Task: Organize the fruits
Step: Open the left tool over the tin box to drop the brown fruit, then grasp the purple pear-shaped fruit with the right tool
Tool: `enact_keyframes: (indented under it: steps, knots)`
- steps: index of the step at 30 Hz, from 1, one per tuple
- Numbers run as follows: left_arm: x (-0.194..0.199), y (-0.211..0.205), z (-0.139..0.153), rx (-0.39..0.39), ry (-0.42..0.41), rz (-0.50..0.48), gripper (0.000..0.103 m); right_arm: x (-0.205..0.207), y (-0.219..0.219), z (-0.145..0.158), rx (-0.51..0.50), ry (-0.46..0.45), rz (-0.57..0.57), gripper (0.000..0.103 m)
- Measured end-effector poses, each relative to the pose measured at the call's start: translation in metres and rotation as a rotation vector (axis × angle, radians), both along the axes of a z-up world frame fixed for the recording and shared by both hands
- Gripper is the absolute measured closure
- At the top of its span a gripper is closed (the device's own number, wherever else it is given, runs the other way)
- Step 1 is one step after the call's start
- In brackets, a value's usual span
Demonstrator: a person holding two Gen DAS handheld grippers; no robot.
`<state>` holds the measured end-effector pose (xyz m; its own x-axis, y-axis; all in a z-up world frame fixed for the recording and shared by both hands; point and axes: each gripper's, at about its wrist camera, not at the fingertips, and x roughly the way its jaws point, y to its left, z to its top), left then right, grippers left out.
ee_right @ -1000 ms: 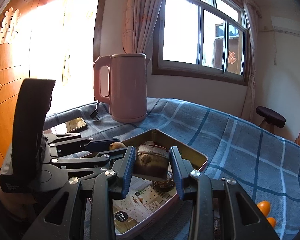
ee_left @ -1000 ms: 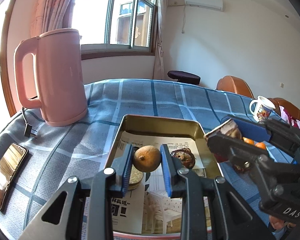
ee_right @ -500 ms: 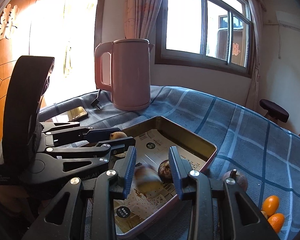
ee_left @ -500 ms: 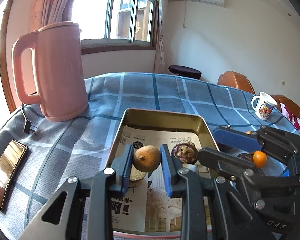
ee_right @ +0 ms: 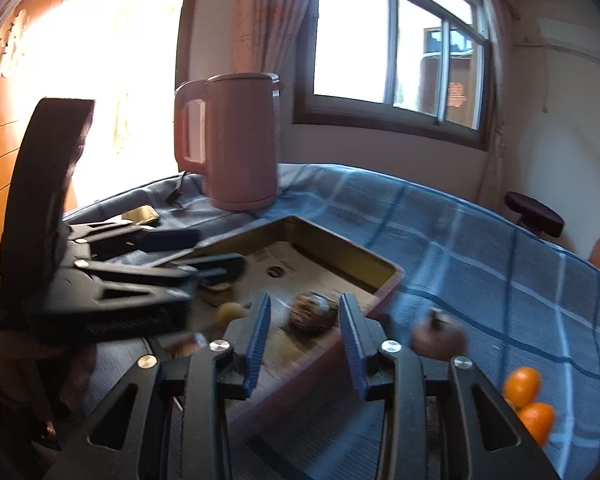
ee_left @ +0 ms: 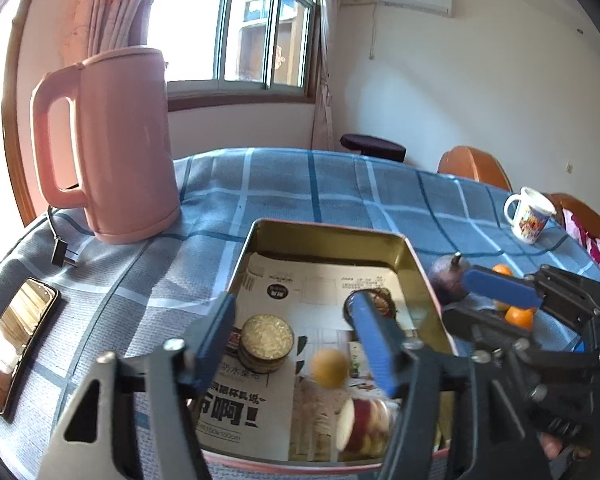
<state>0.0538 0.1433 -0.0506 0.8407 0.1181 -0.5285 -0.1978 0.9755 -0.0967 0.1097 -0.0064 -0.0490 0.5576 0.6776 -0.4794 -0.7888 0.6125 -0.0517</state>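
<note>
My left gripper (ee_left: 294, 320) hangs over the gold tray (ee_left: 328, 229), its jaws opening, with nothing pressed between them. A small round yellow-brown fruit (ee_left: 330, 368) lies blurred on the tray's paper below it, next to a cut apple piece (ee_left: 364, 426). An opened mangosteen (ee_right: 312, 312) sits in the tray beyond my right gripper (ee_right: 305, 336), whose jaws are opening and empty. A whole mangosteen (ee_right: 436, 332) and oranges (ee_right: 522, 386) lie on the cloth right of the tray.
A round tin (ee_left: 266, 342) sits in the tray. A pink kettle (ee_left: 108, 148) with its plug (ee_left: 62, 258) stands at the back left. A phone (ee_left: 16, 344) lies at the left edge and a mug (ee_left: 530, 220) at the far right.
My left jaws have opened and the round fruit has dropped into the tray. The right gripper let its piece fall into the tray and shifted toward the tray's right corner.
</note>
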Motion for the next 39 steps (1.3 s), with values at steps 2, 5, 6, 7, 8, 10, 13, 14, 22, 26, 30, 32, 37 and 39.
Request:
enact_keyframes:
  steps: [2, 5, 6, 7, 8, 10, 13, 14, 22, 26, 30, 32, 37, 39]
  knots:
    - [-0.003, -0.004, 0.002, 0.003, -0.013, 0.002, 0.034, 0.004, -0.021, 0.002, 0.010, 0.001, -0.049, 0.055]
    - [-0.004, -0.012, 0.006, 0.005, -0.034, -0.008, 0.032, 0.013, -0.057, 0.004, 0.031, 0.016, -0.135, 0.055]
    - [-0.004, -0.015, 0.007, 0.005, -0.041, -0.013, 0.032, 0.016, -0.071, 0.005, 0.038, 0.022, -0.167, 0.055]
    - [-0.004, -0.019, 0.008, 0.005, -0.046, -0.018, 0.030, 0.019, -0.082, 0.006, 0.043, 0.026, -0.195, 0.054]
    - [-0.004, -0.022, 0.009, 0.005, -0.052, -0.022, 0.029, 0.022, -0.095, 0.006, 0.045, 0.027, -0.228, 0.053]
    - [-0.003, -0.031, 0.011, 0.010, -0.066, -0.036, 0.028, 0.025, -0.111, 0.005, 0.038, 0.023, -0.271, 0.051]
    - [0.001, -0.042, 0.011, 0.022, -0.069, -0.049, 0.026, 0.030, -0.125, 0.003, 0.040, 0.041, -0.291, 0.050]
    - [0.003, -0.045, 0.010, 0.024, -0.067, -0.054, 0.026, 0.032, -0.124, 0.002, 0.036, 0.047, -0.288, 0.048]
    - [0.013, -0.047, 0.013, 0.047, -0.064, -0.039, 0.018, 0.050, -0.074, -0.001, -0.061, 0.075, -0.198, 0.037]
    - [0.011, -0.035, 0.019, 0.040, -0.090, -0.001, 0.008, 0.068, -0.044, -0.008, -0.111, 0.128, -0.183, 0.037]
    - [0.010, -0.030, 0.020, 0.031, -0.094, 0.005, 0.008, 0.088, -0.023, -0.018, -0.133, 0.188, -0.187, 0.037]
    - [0.011, -0.028, 0.019, 0.028, -0.092, 0.003, 0.007, 0.095, -0.013, -0.023, -0.154, 0.199, -0.192, 0.037]
    - [0.010, -0.029, 0.017, 0.022, -0.088, 0.002, 0.007, 0.110, -0.004, -0.035, -0.190, 0.260, -0.217, 0.037]
    - [0.012, -0.032, 0.017, 0.024, -0.083, -0.006, 0.007, 0.115, -0.005, -0.038, -0.192, 0.272, -0.233, 0.039]
